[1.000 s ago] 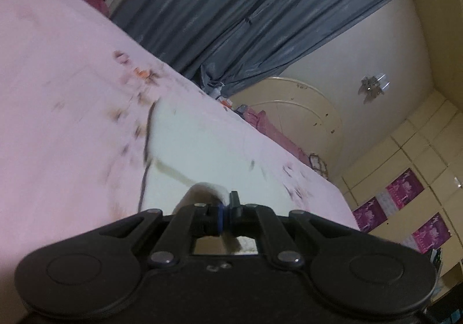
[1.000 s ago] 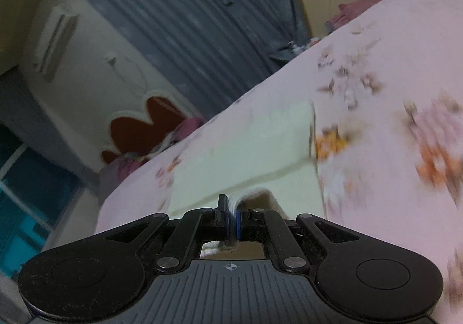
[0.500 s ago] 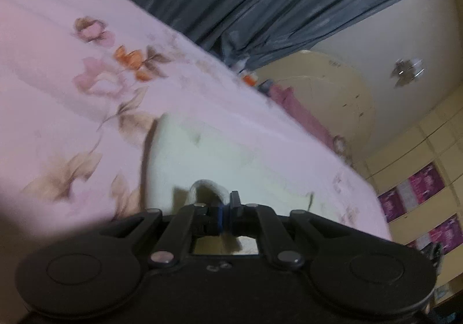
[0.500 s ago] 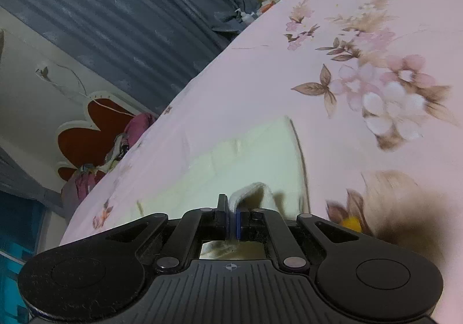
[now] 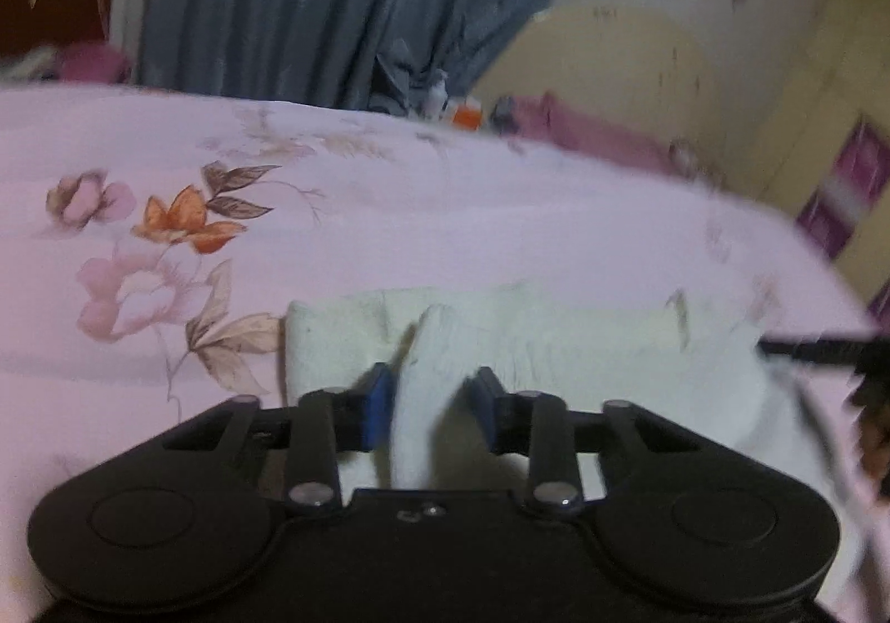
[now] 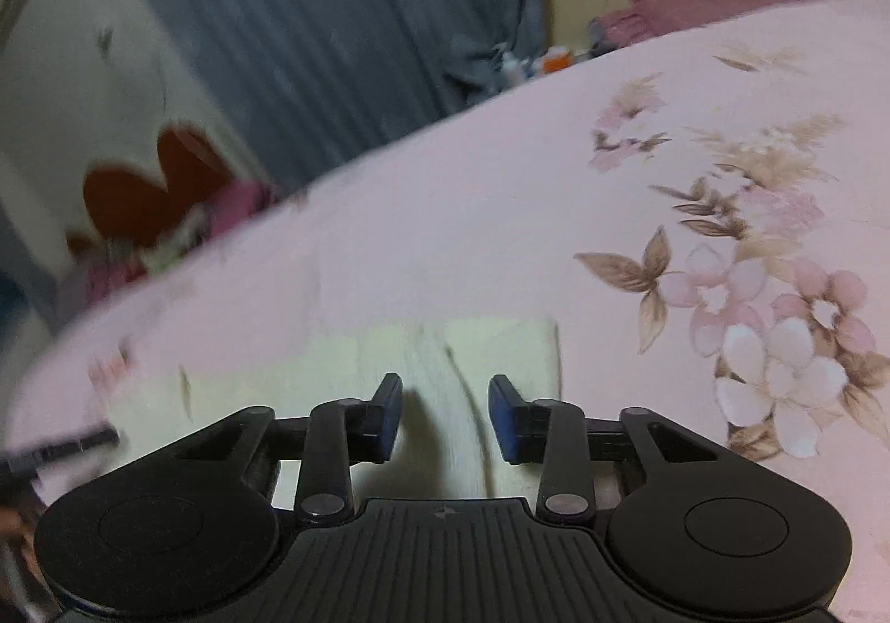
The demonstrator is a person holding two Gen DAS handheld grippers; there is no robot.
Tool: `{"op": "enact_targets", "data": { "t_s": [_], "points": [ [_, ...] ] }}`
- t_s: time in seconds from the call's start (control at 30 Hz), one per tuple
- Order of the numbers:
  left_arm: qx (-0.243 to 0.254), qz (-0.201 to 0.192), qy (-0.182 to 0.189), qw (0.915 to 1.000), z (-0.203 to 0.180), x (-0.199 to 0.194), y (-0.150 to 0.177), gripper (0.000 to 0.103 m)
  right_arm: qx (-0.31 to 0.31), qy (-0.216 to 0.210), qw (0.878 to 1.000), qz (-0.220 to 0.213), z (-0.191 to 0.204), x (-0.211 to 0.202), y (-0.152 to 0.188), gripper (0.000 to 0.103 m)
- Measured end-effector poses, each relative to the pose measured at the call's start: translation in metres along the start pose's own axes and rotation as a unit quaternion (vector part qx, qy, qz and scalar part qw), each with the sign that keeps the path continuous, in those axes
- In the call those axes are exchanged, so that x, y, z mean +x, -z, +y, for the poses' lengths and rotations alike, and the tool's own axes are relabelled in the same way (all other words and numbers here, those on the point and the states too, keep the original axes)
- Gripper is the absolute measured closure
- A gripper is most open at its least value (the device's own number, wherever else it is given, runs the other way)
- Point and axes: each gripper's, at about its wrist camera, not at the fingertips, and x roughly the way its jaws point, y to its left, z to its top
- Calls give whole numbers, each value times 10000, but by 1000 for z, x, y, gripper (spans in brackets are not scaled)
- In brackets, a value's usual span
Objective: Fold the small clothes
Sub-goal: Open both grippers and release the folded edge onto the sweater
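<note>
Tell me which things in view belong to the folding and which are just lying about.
In the job: cream cloth, left gripper, right gripper, both let go.
Lying about: floral bedsheet, grey curtain, orange item beyond the bed.

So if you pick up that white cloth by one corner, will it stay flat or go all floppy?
Probably floppy: the cream cloth bunches into a soft ridge between the left tool pads, which have just been opening. It looks light and thin, lying folded on the floral bedsheet. It likely won't slide much, since both look like fabric.
</note>
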Motion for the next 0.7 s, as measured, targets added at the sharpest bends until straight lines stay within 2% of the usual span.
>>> {"op": "enact_targets", "data": {
  "t_s": [0.03, 0.07, 0.1, 0.2, 0.3, 0.37, 0.47, 0.5, 0.53, 0.57, 0.6, 0.63, 0.67, 0.7],
  "points": [
    [77, 16, -52, 10000, -3, 2, 0, 85, -126, 38, 9999, 6, 2, 2, 3, 68],
    [71, 3, -34, 10000, -4, 1, -1, 100, -282, 97, 9996, 23, 7, 4, 5, 84],
    [36, -75, -37, 10000, -3, -1, -2, 100, -428, 121, 9990, 51, 10, 4, 6, 101],
    [-107, -609, 49, 9981, 0, -17, -1, 100, -659, 173, 9972, -299, 19, -9, 8, 102],
    [-233, -810, -15, 9964, 4, -20, -1, 100, -649, 248, 9952, -692, 18, -22, 5, 102],
    [-326, -627, -114, 9974, 7, -11, -3, 100, -569, 283, 9958, -653, 16, -16, -1, 102],
    [-476, -234, -122, 9985, 10, 8, -1, 99, -456, 451, 9978, -151, 9, 9, 1, 102],
    [-531, -258, -132, 9982, 12, 6, -1, 95, -449, 473, 9979, 28, 7, 17, 4, 102],
    [-562, -258, -168, 9979, 12, 4, -2, 92, -482, 518, 9975, -31, 9, 15, 4, 102],
    [-535, -324, -337, 9975, 9, -3, -3, 75, -514, 621, 9967, -15, 11, 12, 1, 101],
    [-380, -523, -559, 9963, 2, -12, -2, 66, -621, 865, 9943, -107, 19, 6, 1, 95],
    [-128, -779, -644, 9948, -10, -23, -1, 63, -809, 1103, 9900, -351, 29, -3, 3, 68],
    [29, -868, -565, 9946, -22, -27, -1, 62, -1022, 985, 9878, -639, 41, -11, 8, 50],
    [204, -821, -341, 9958, -39, -26, 0, 62, -1147, 640, 9891, -660, 52, -13, 11, 50]
  ]
}}
